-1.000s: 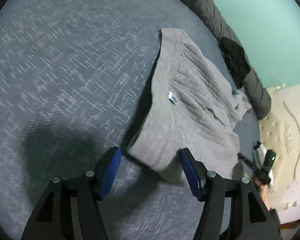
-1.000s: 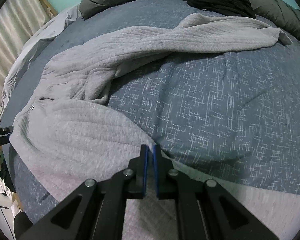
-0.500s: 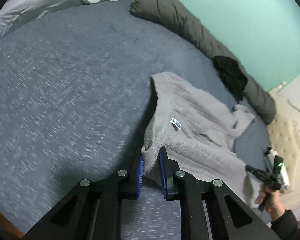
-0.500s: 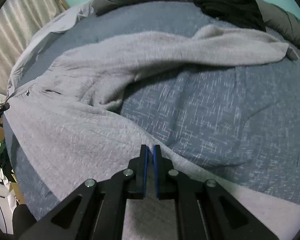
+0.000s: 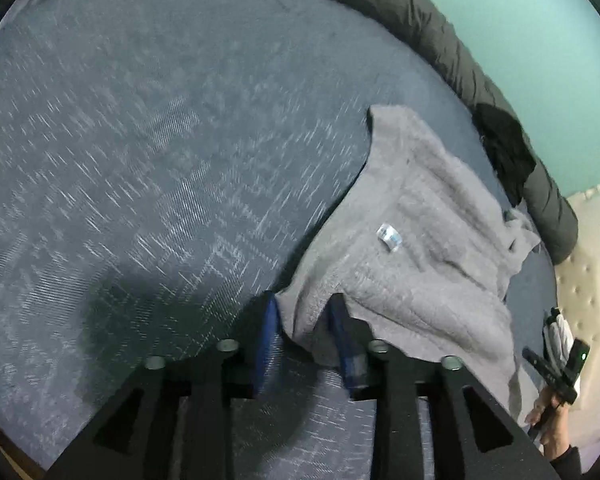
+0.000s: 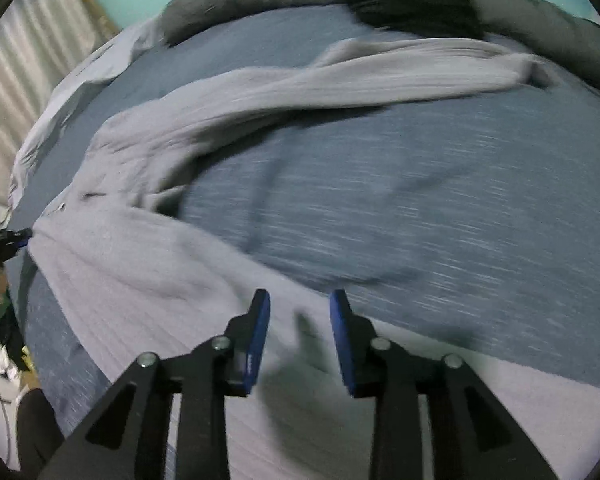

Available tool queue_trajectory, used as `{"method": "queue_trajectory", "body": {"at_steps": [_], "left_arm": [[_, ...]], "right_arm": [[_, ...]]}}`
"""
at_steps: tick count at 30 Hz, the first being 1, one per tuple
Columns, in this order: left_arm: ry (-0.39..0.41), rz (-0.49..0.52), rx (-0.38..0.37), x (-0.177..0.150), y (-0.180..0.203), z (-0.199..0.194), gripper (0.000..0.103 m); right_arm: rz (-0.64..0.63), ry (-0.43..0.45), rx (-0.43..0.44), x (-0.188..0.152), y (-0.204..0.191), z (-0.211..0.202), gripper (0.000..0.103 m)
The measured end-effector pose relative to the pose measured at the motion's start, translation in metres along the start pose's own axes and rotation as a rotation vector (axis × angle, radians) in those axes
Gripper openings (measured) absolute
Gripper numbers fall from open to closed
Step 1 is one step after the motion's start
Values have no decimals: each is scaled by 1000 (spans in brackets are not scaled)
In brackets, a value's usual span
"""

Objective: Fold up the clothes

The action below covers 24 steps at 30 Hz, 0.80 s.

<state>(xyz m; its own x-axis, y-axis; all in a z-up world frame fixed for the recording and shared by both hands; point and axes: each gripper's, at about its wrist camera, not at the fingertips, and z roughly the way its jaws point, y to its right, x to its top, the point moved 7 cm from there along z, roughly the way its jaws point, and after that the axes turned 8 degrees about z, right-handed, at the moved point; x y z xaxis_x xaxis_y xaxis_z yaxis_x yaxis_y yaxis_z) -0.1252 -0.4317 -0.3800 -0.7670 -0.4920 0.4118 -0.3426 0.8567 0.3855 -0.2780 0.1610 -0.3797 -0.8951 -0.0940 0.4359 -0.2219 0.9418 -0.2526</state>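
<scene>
Teal walls (image 5: 520,20) back the blue patterned bed (image 5: 160,140), where a grey knit sweater (image 5: 428,248) lies between both parted tools, left (image 5: 305,338) and right (image 6: 300,334).

Left gripper (image 5: 305,336): matte black linkage arms with triangular cut-outs, four round silver screw heads across the pivots. Fingers (image 5: 266,340) faced with flat blue pads.

Right gripper (image 6: 299,332): same build, black arms with cut-outs, four silver screws, blue pads on the fingers (image 6: 342,332); small pale marking on the left pad's side, unreadable.

Person's hand (image 5: 550,420), far right: bare skin, dark sleeve at the wrist. The black body above it carries a small green light.
</scene>
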Motion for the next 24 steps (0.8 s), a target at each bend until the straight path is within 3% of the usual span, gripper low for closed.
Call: {"method": "queue_trajectory", "body": {"at_steps": [6,11,15,20,24], "left_arm": [[63,41,-33,21,26,-33,37],[55,90,-63,18,66,-31,42],[27,128,-84,12,100,-16,42],[-8,167,-102,2,138,2,42],[-16,205,-112,-2,166,0,42]], "right_arm": [[216,108,-159,-30,144,-80,47],[444,191,-303,-69,258,-145,49],[546,173,-345,-100,304,-162,50],[656,165,-327,-125,325,-156,51],[743,158,-310,-145,341,-151,61]]}}
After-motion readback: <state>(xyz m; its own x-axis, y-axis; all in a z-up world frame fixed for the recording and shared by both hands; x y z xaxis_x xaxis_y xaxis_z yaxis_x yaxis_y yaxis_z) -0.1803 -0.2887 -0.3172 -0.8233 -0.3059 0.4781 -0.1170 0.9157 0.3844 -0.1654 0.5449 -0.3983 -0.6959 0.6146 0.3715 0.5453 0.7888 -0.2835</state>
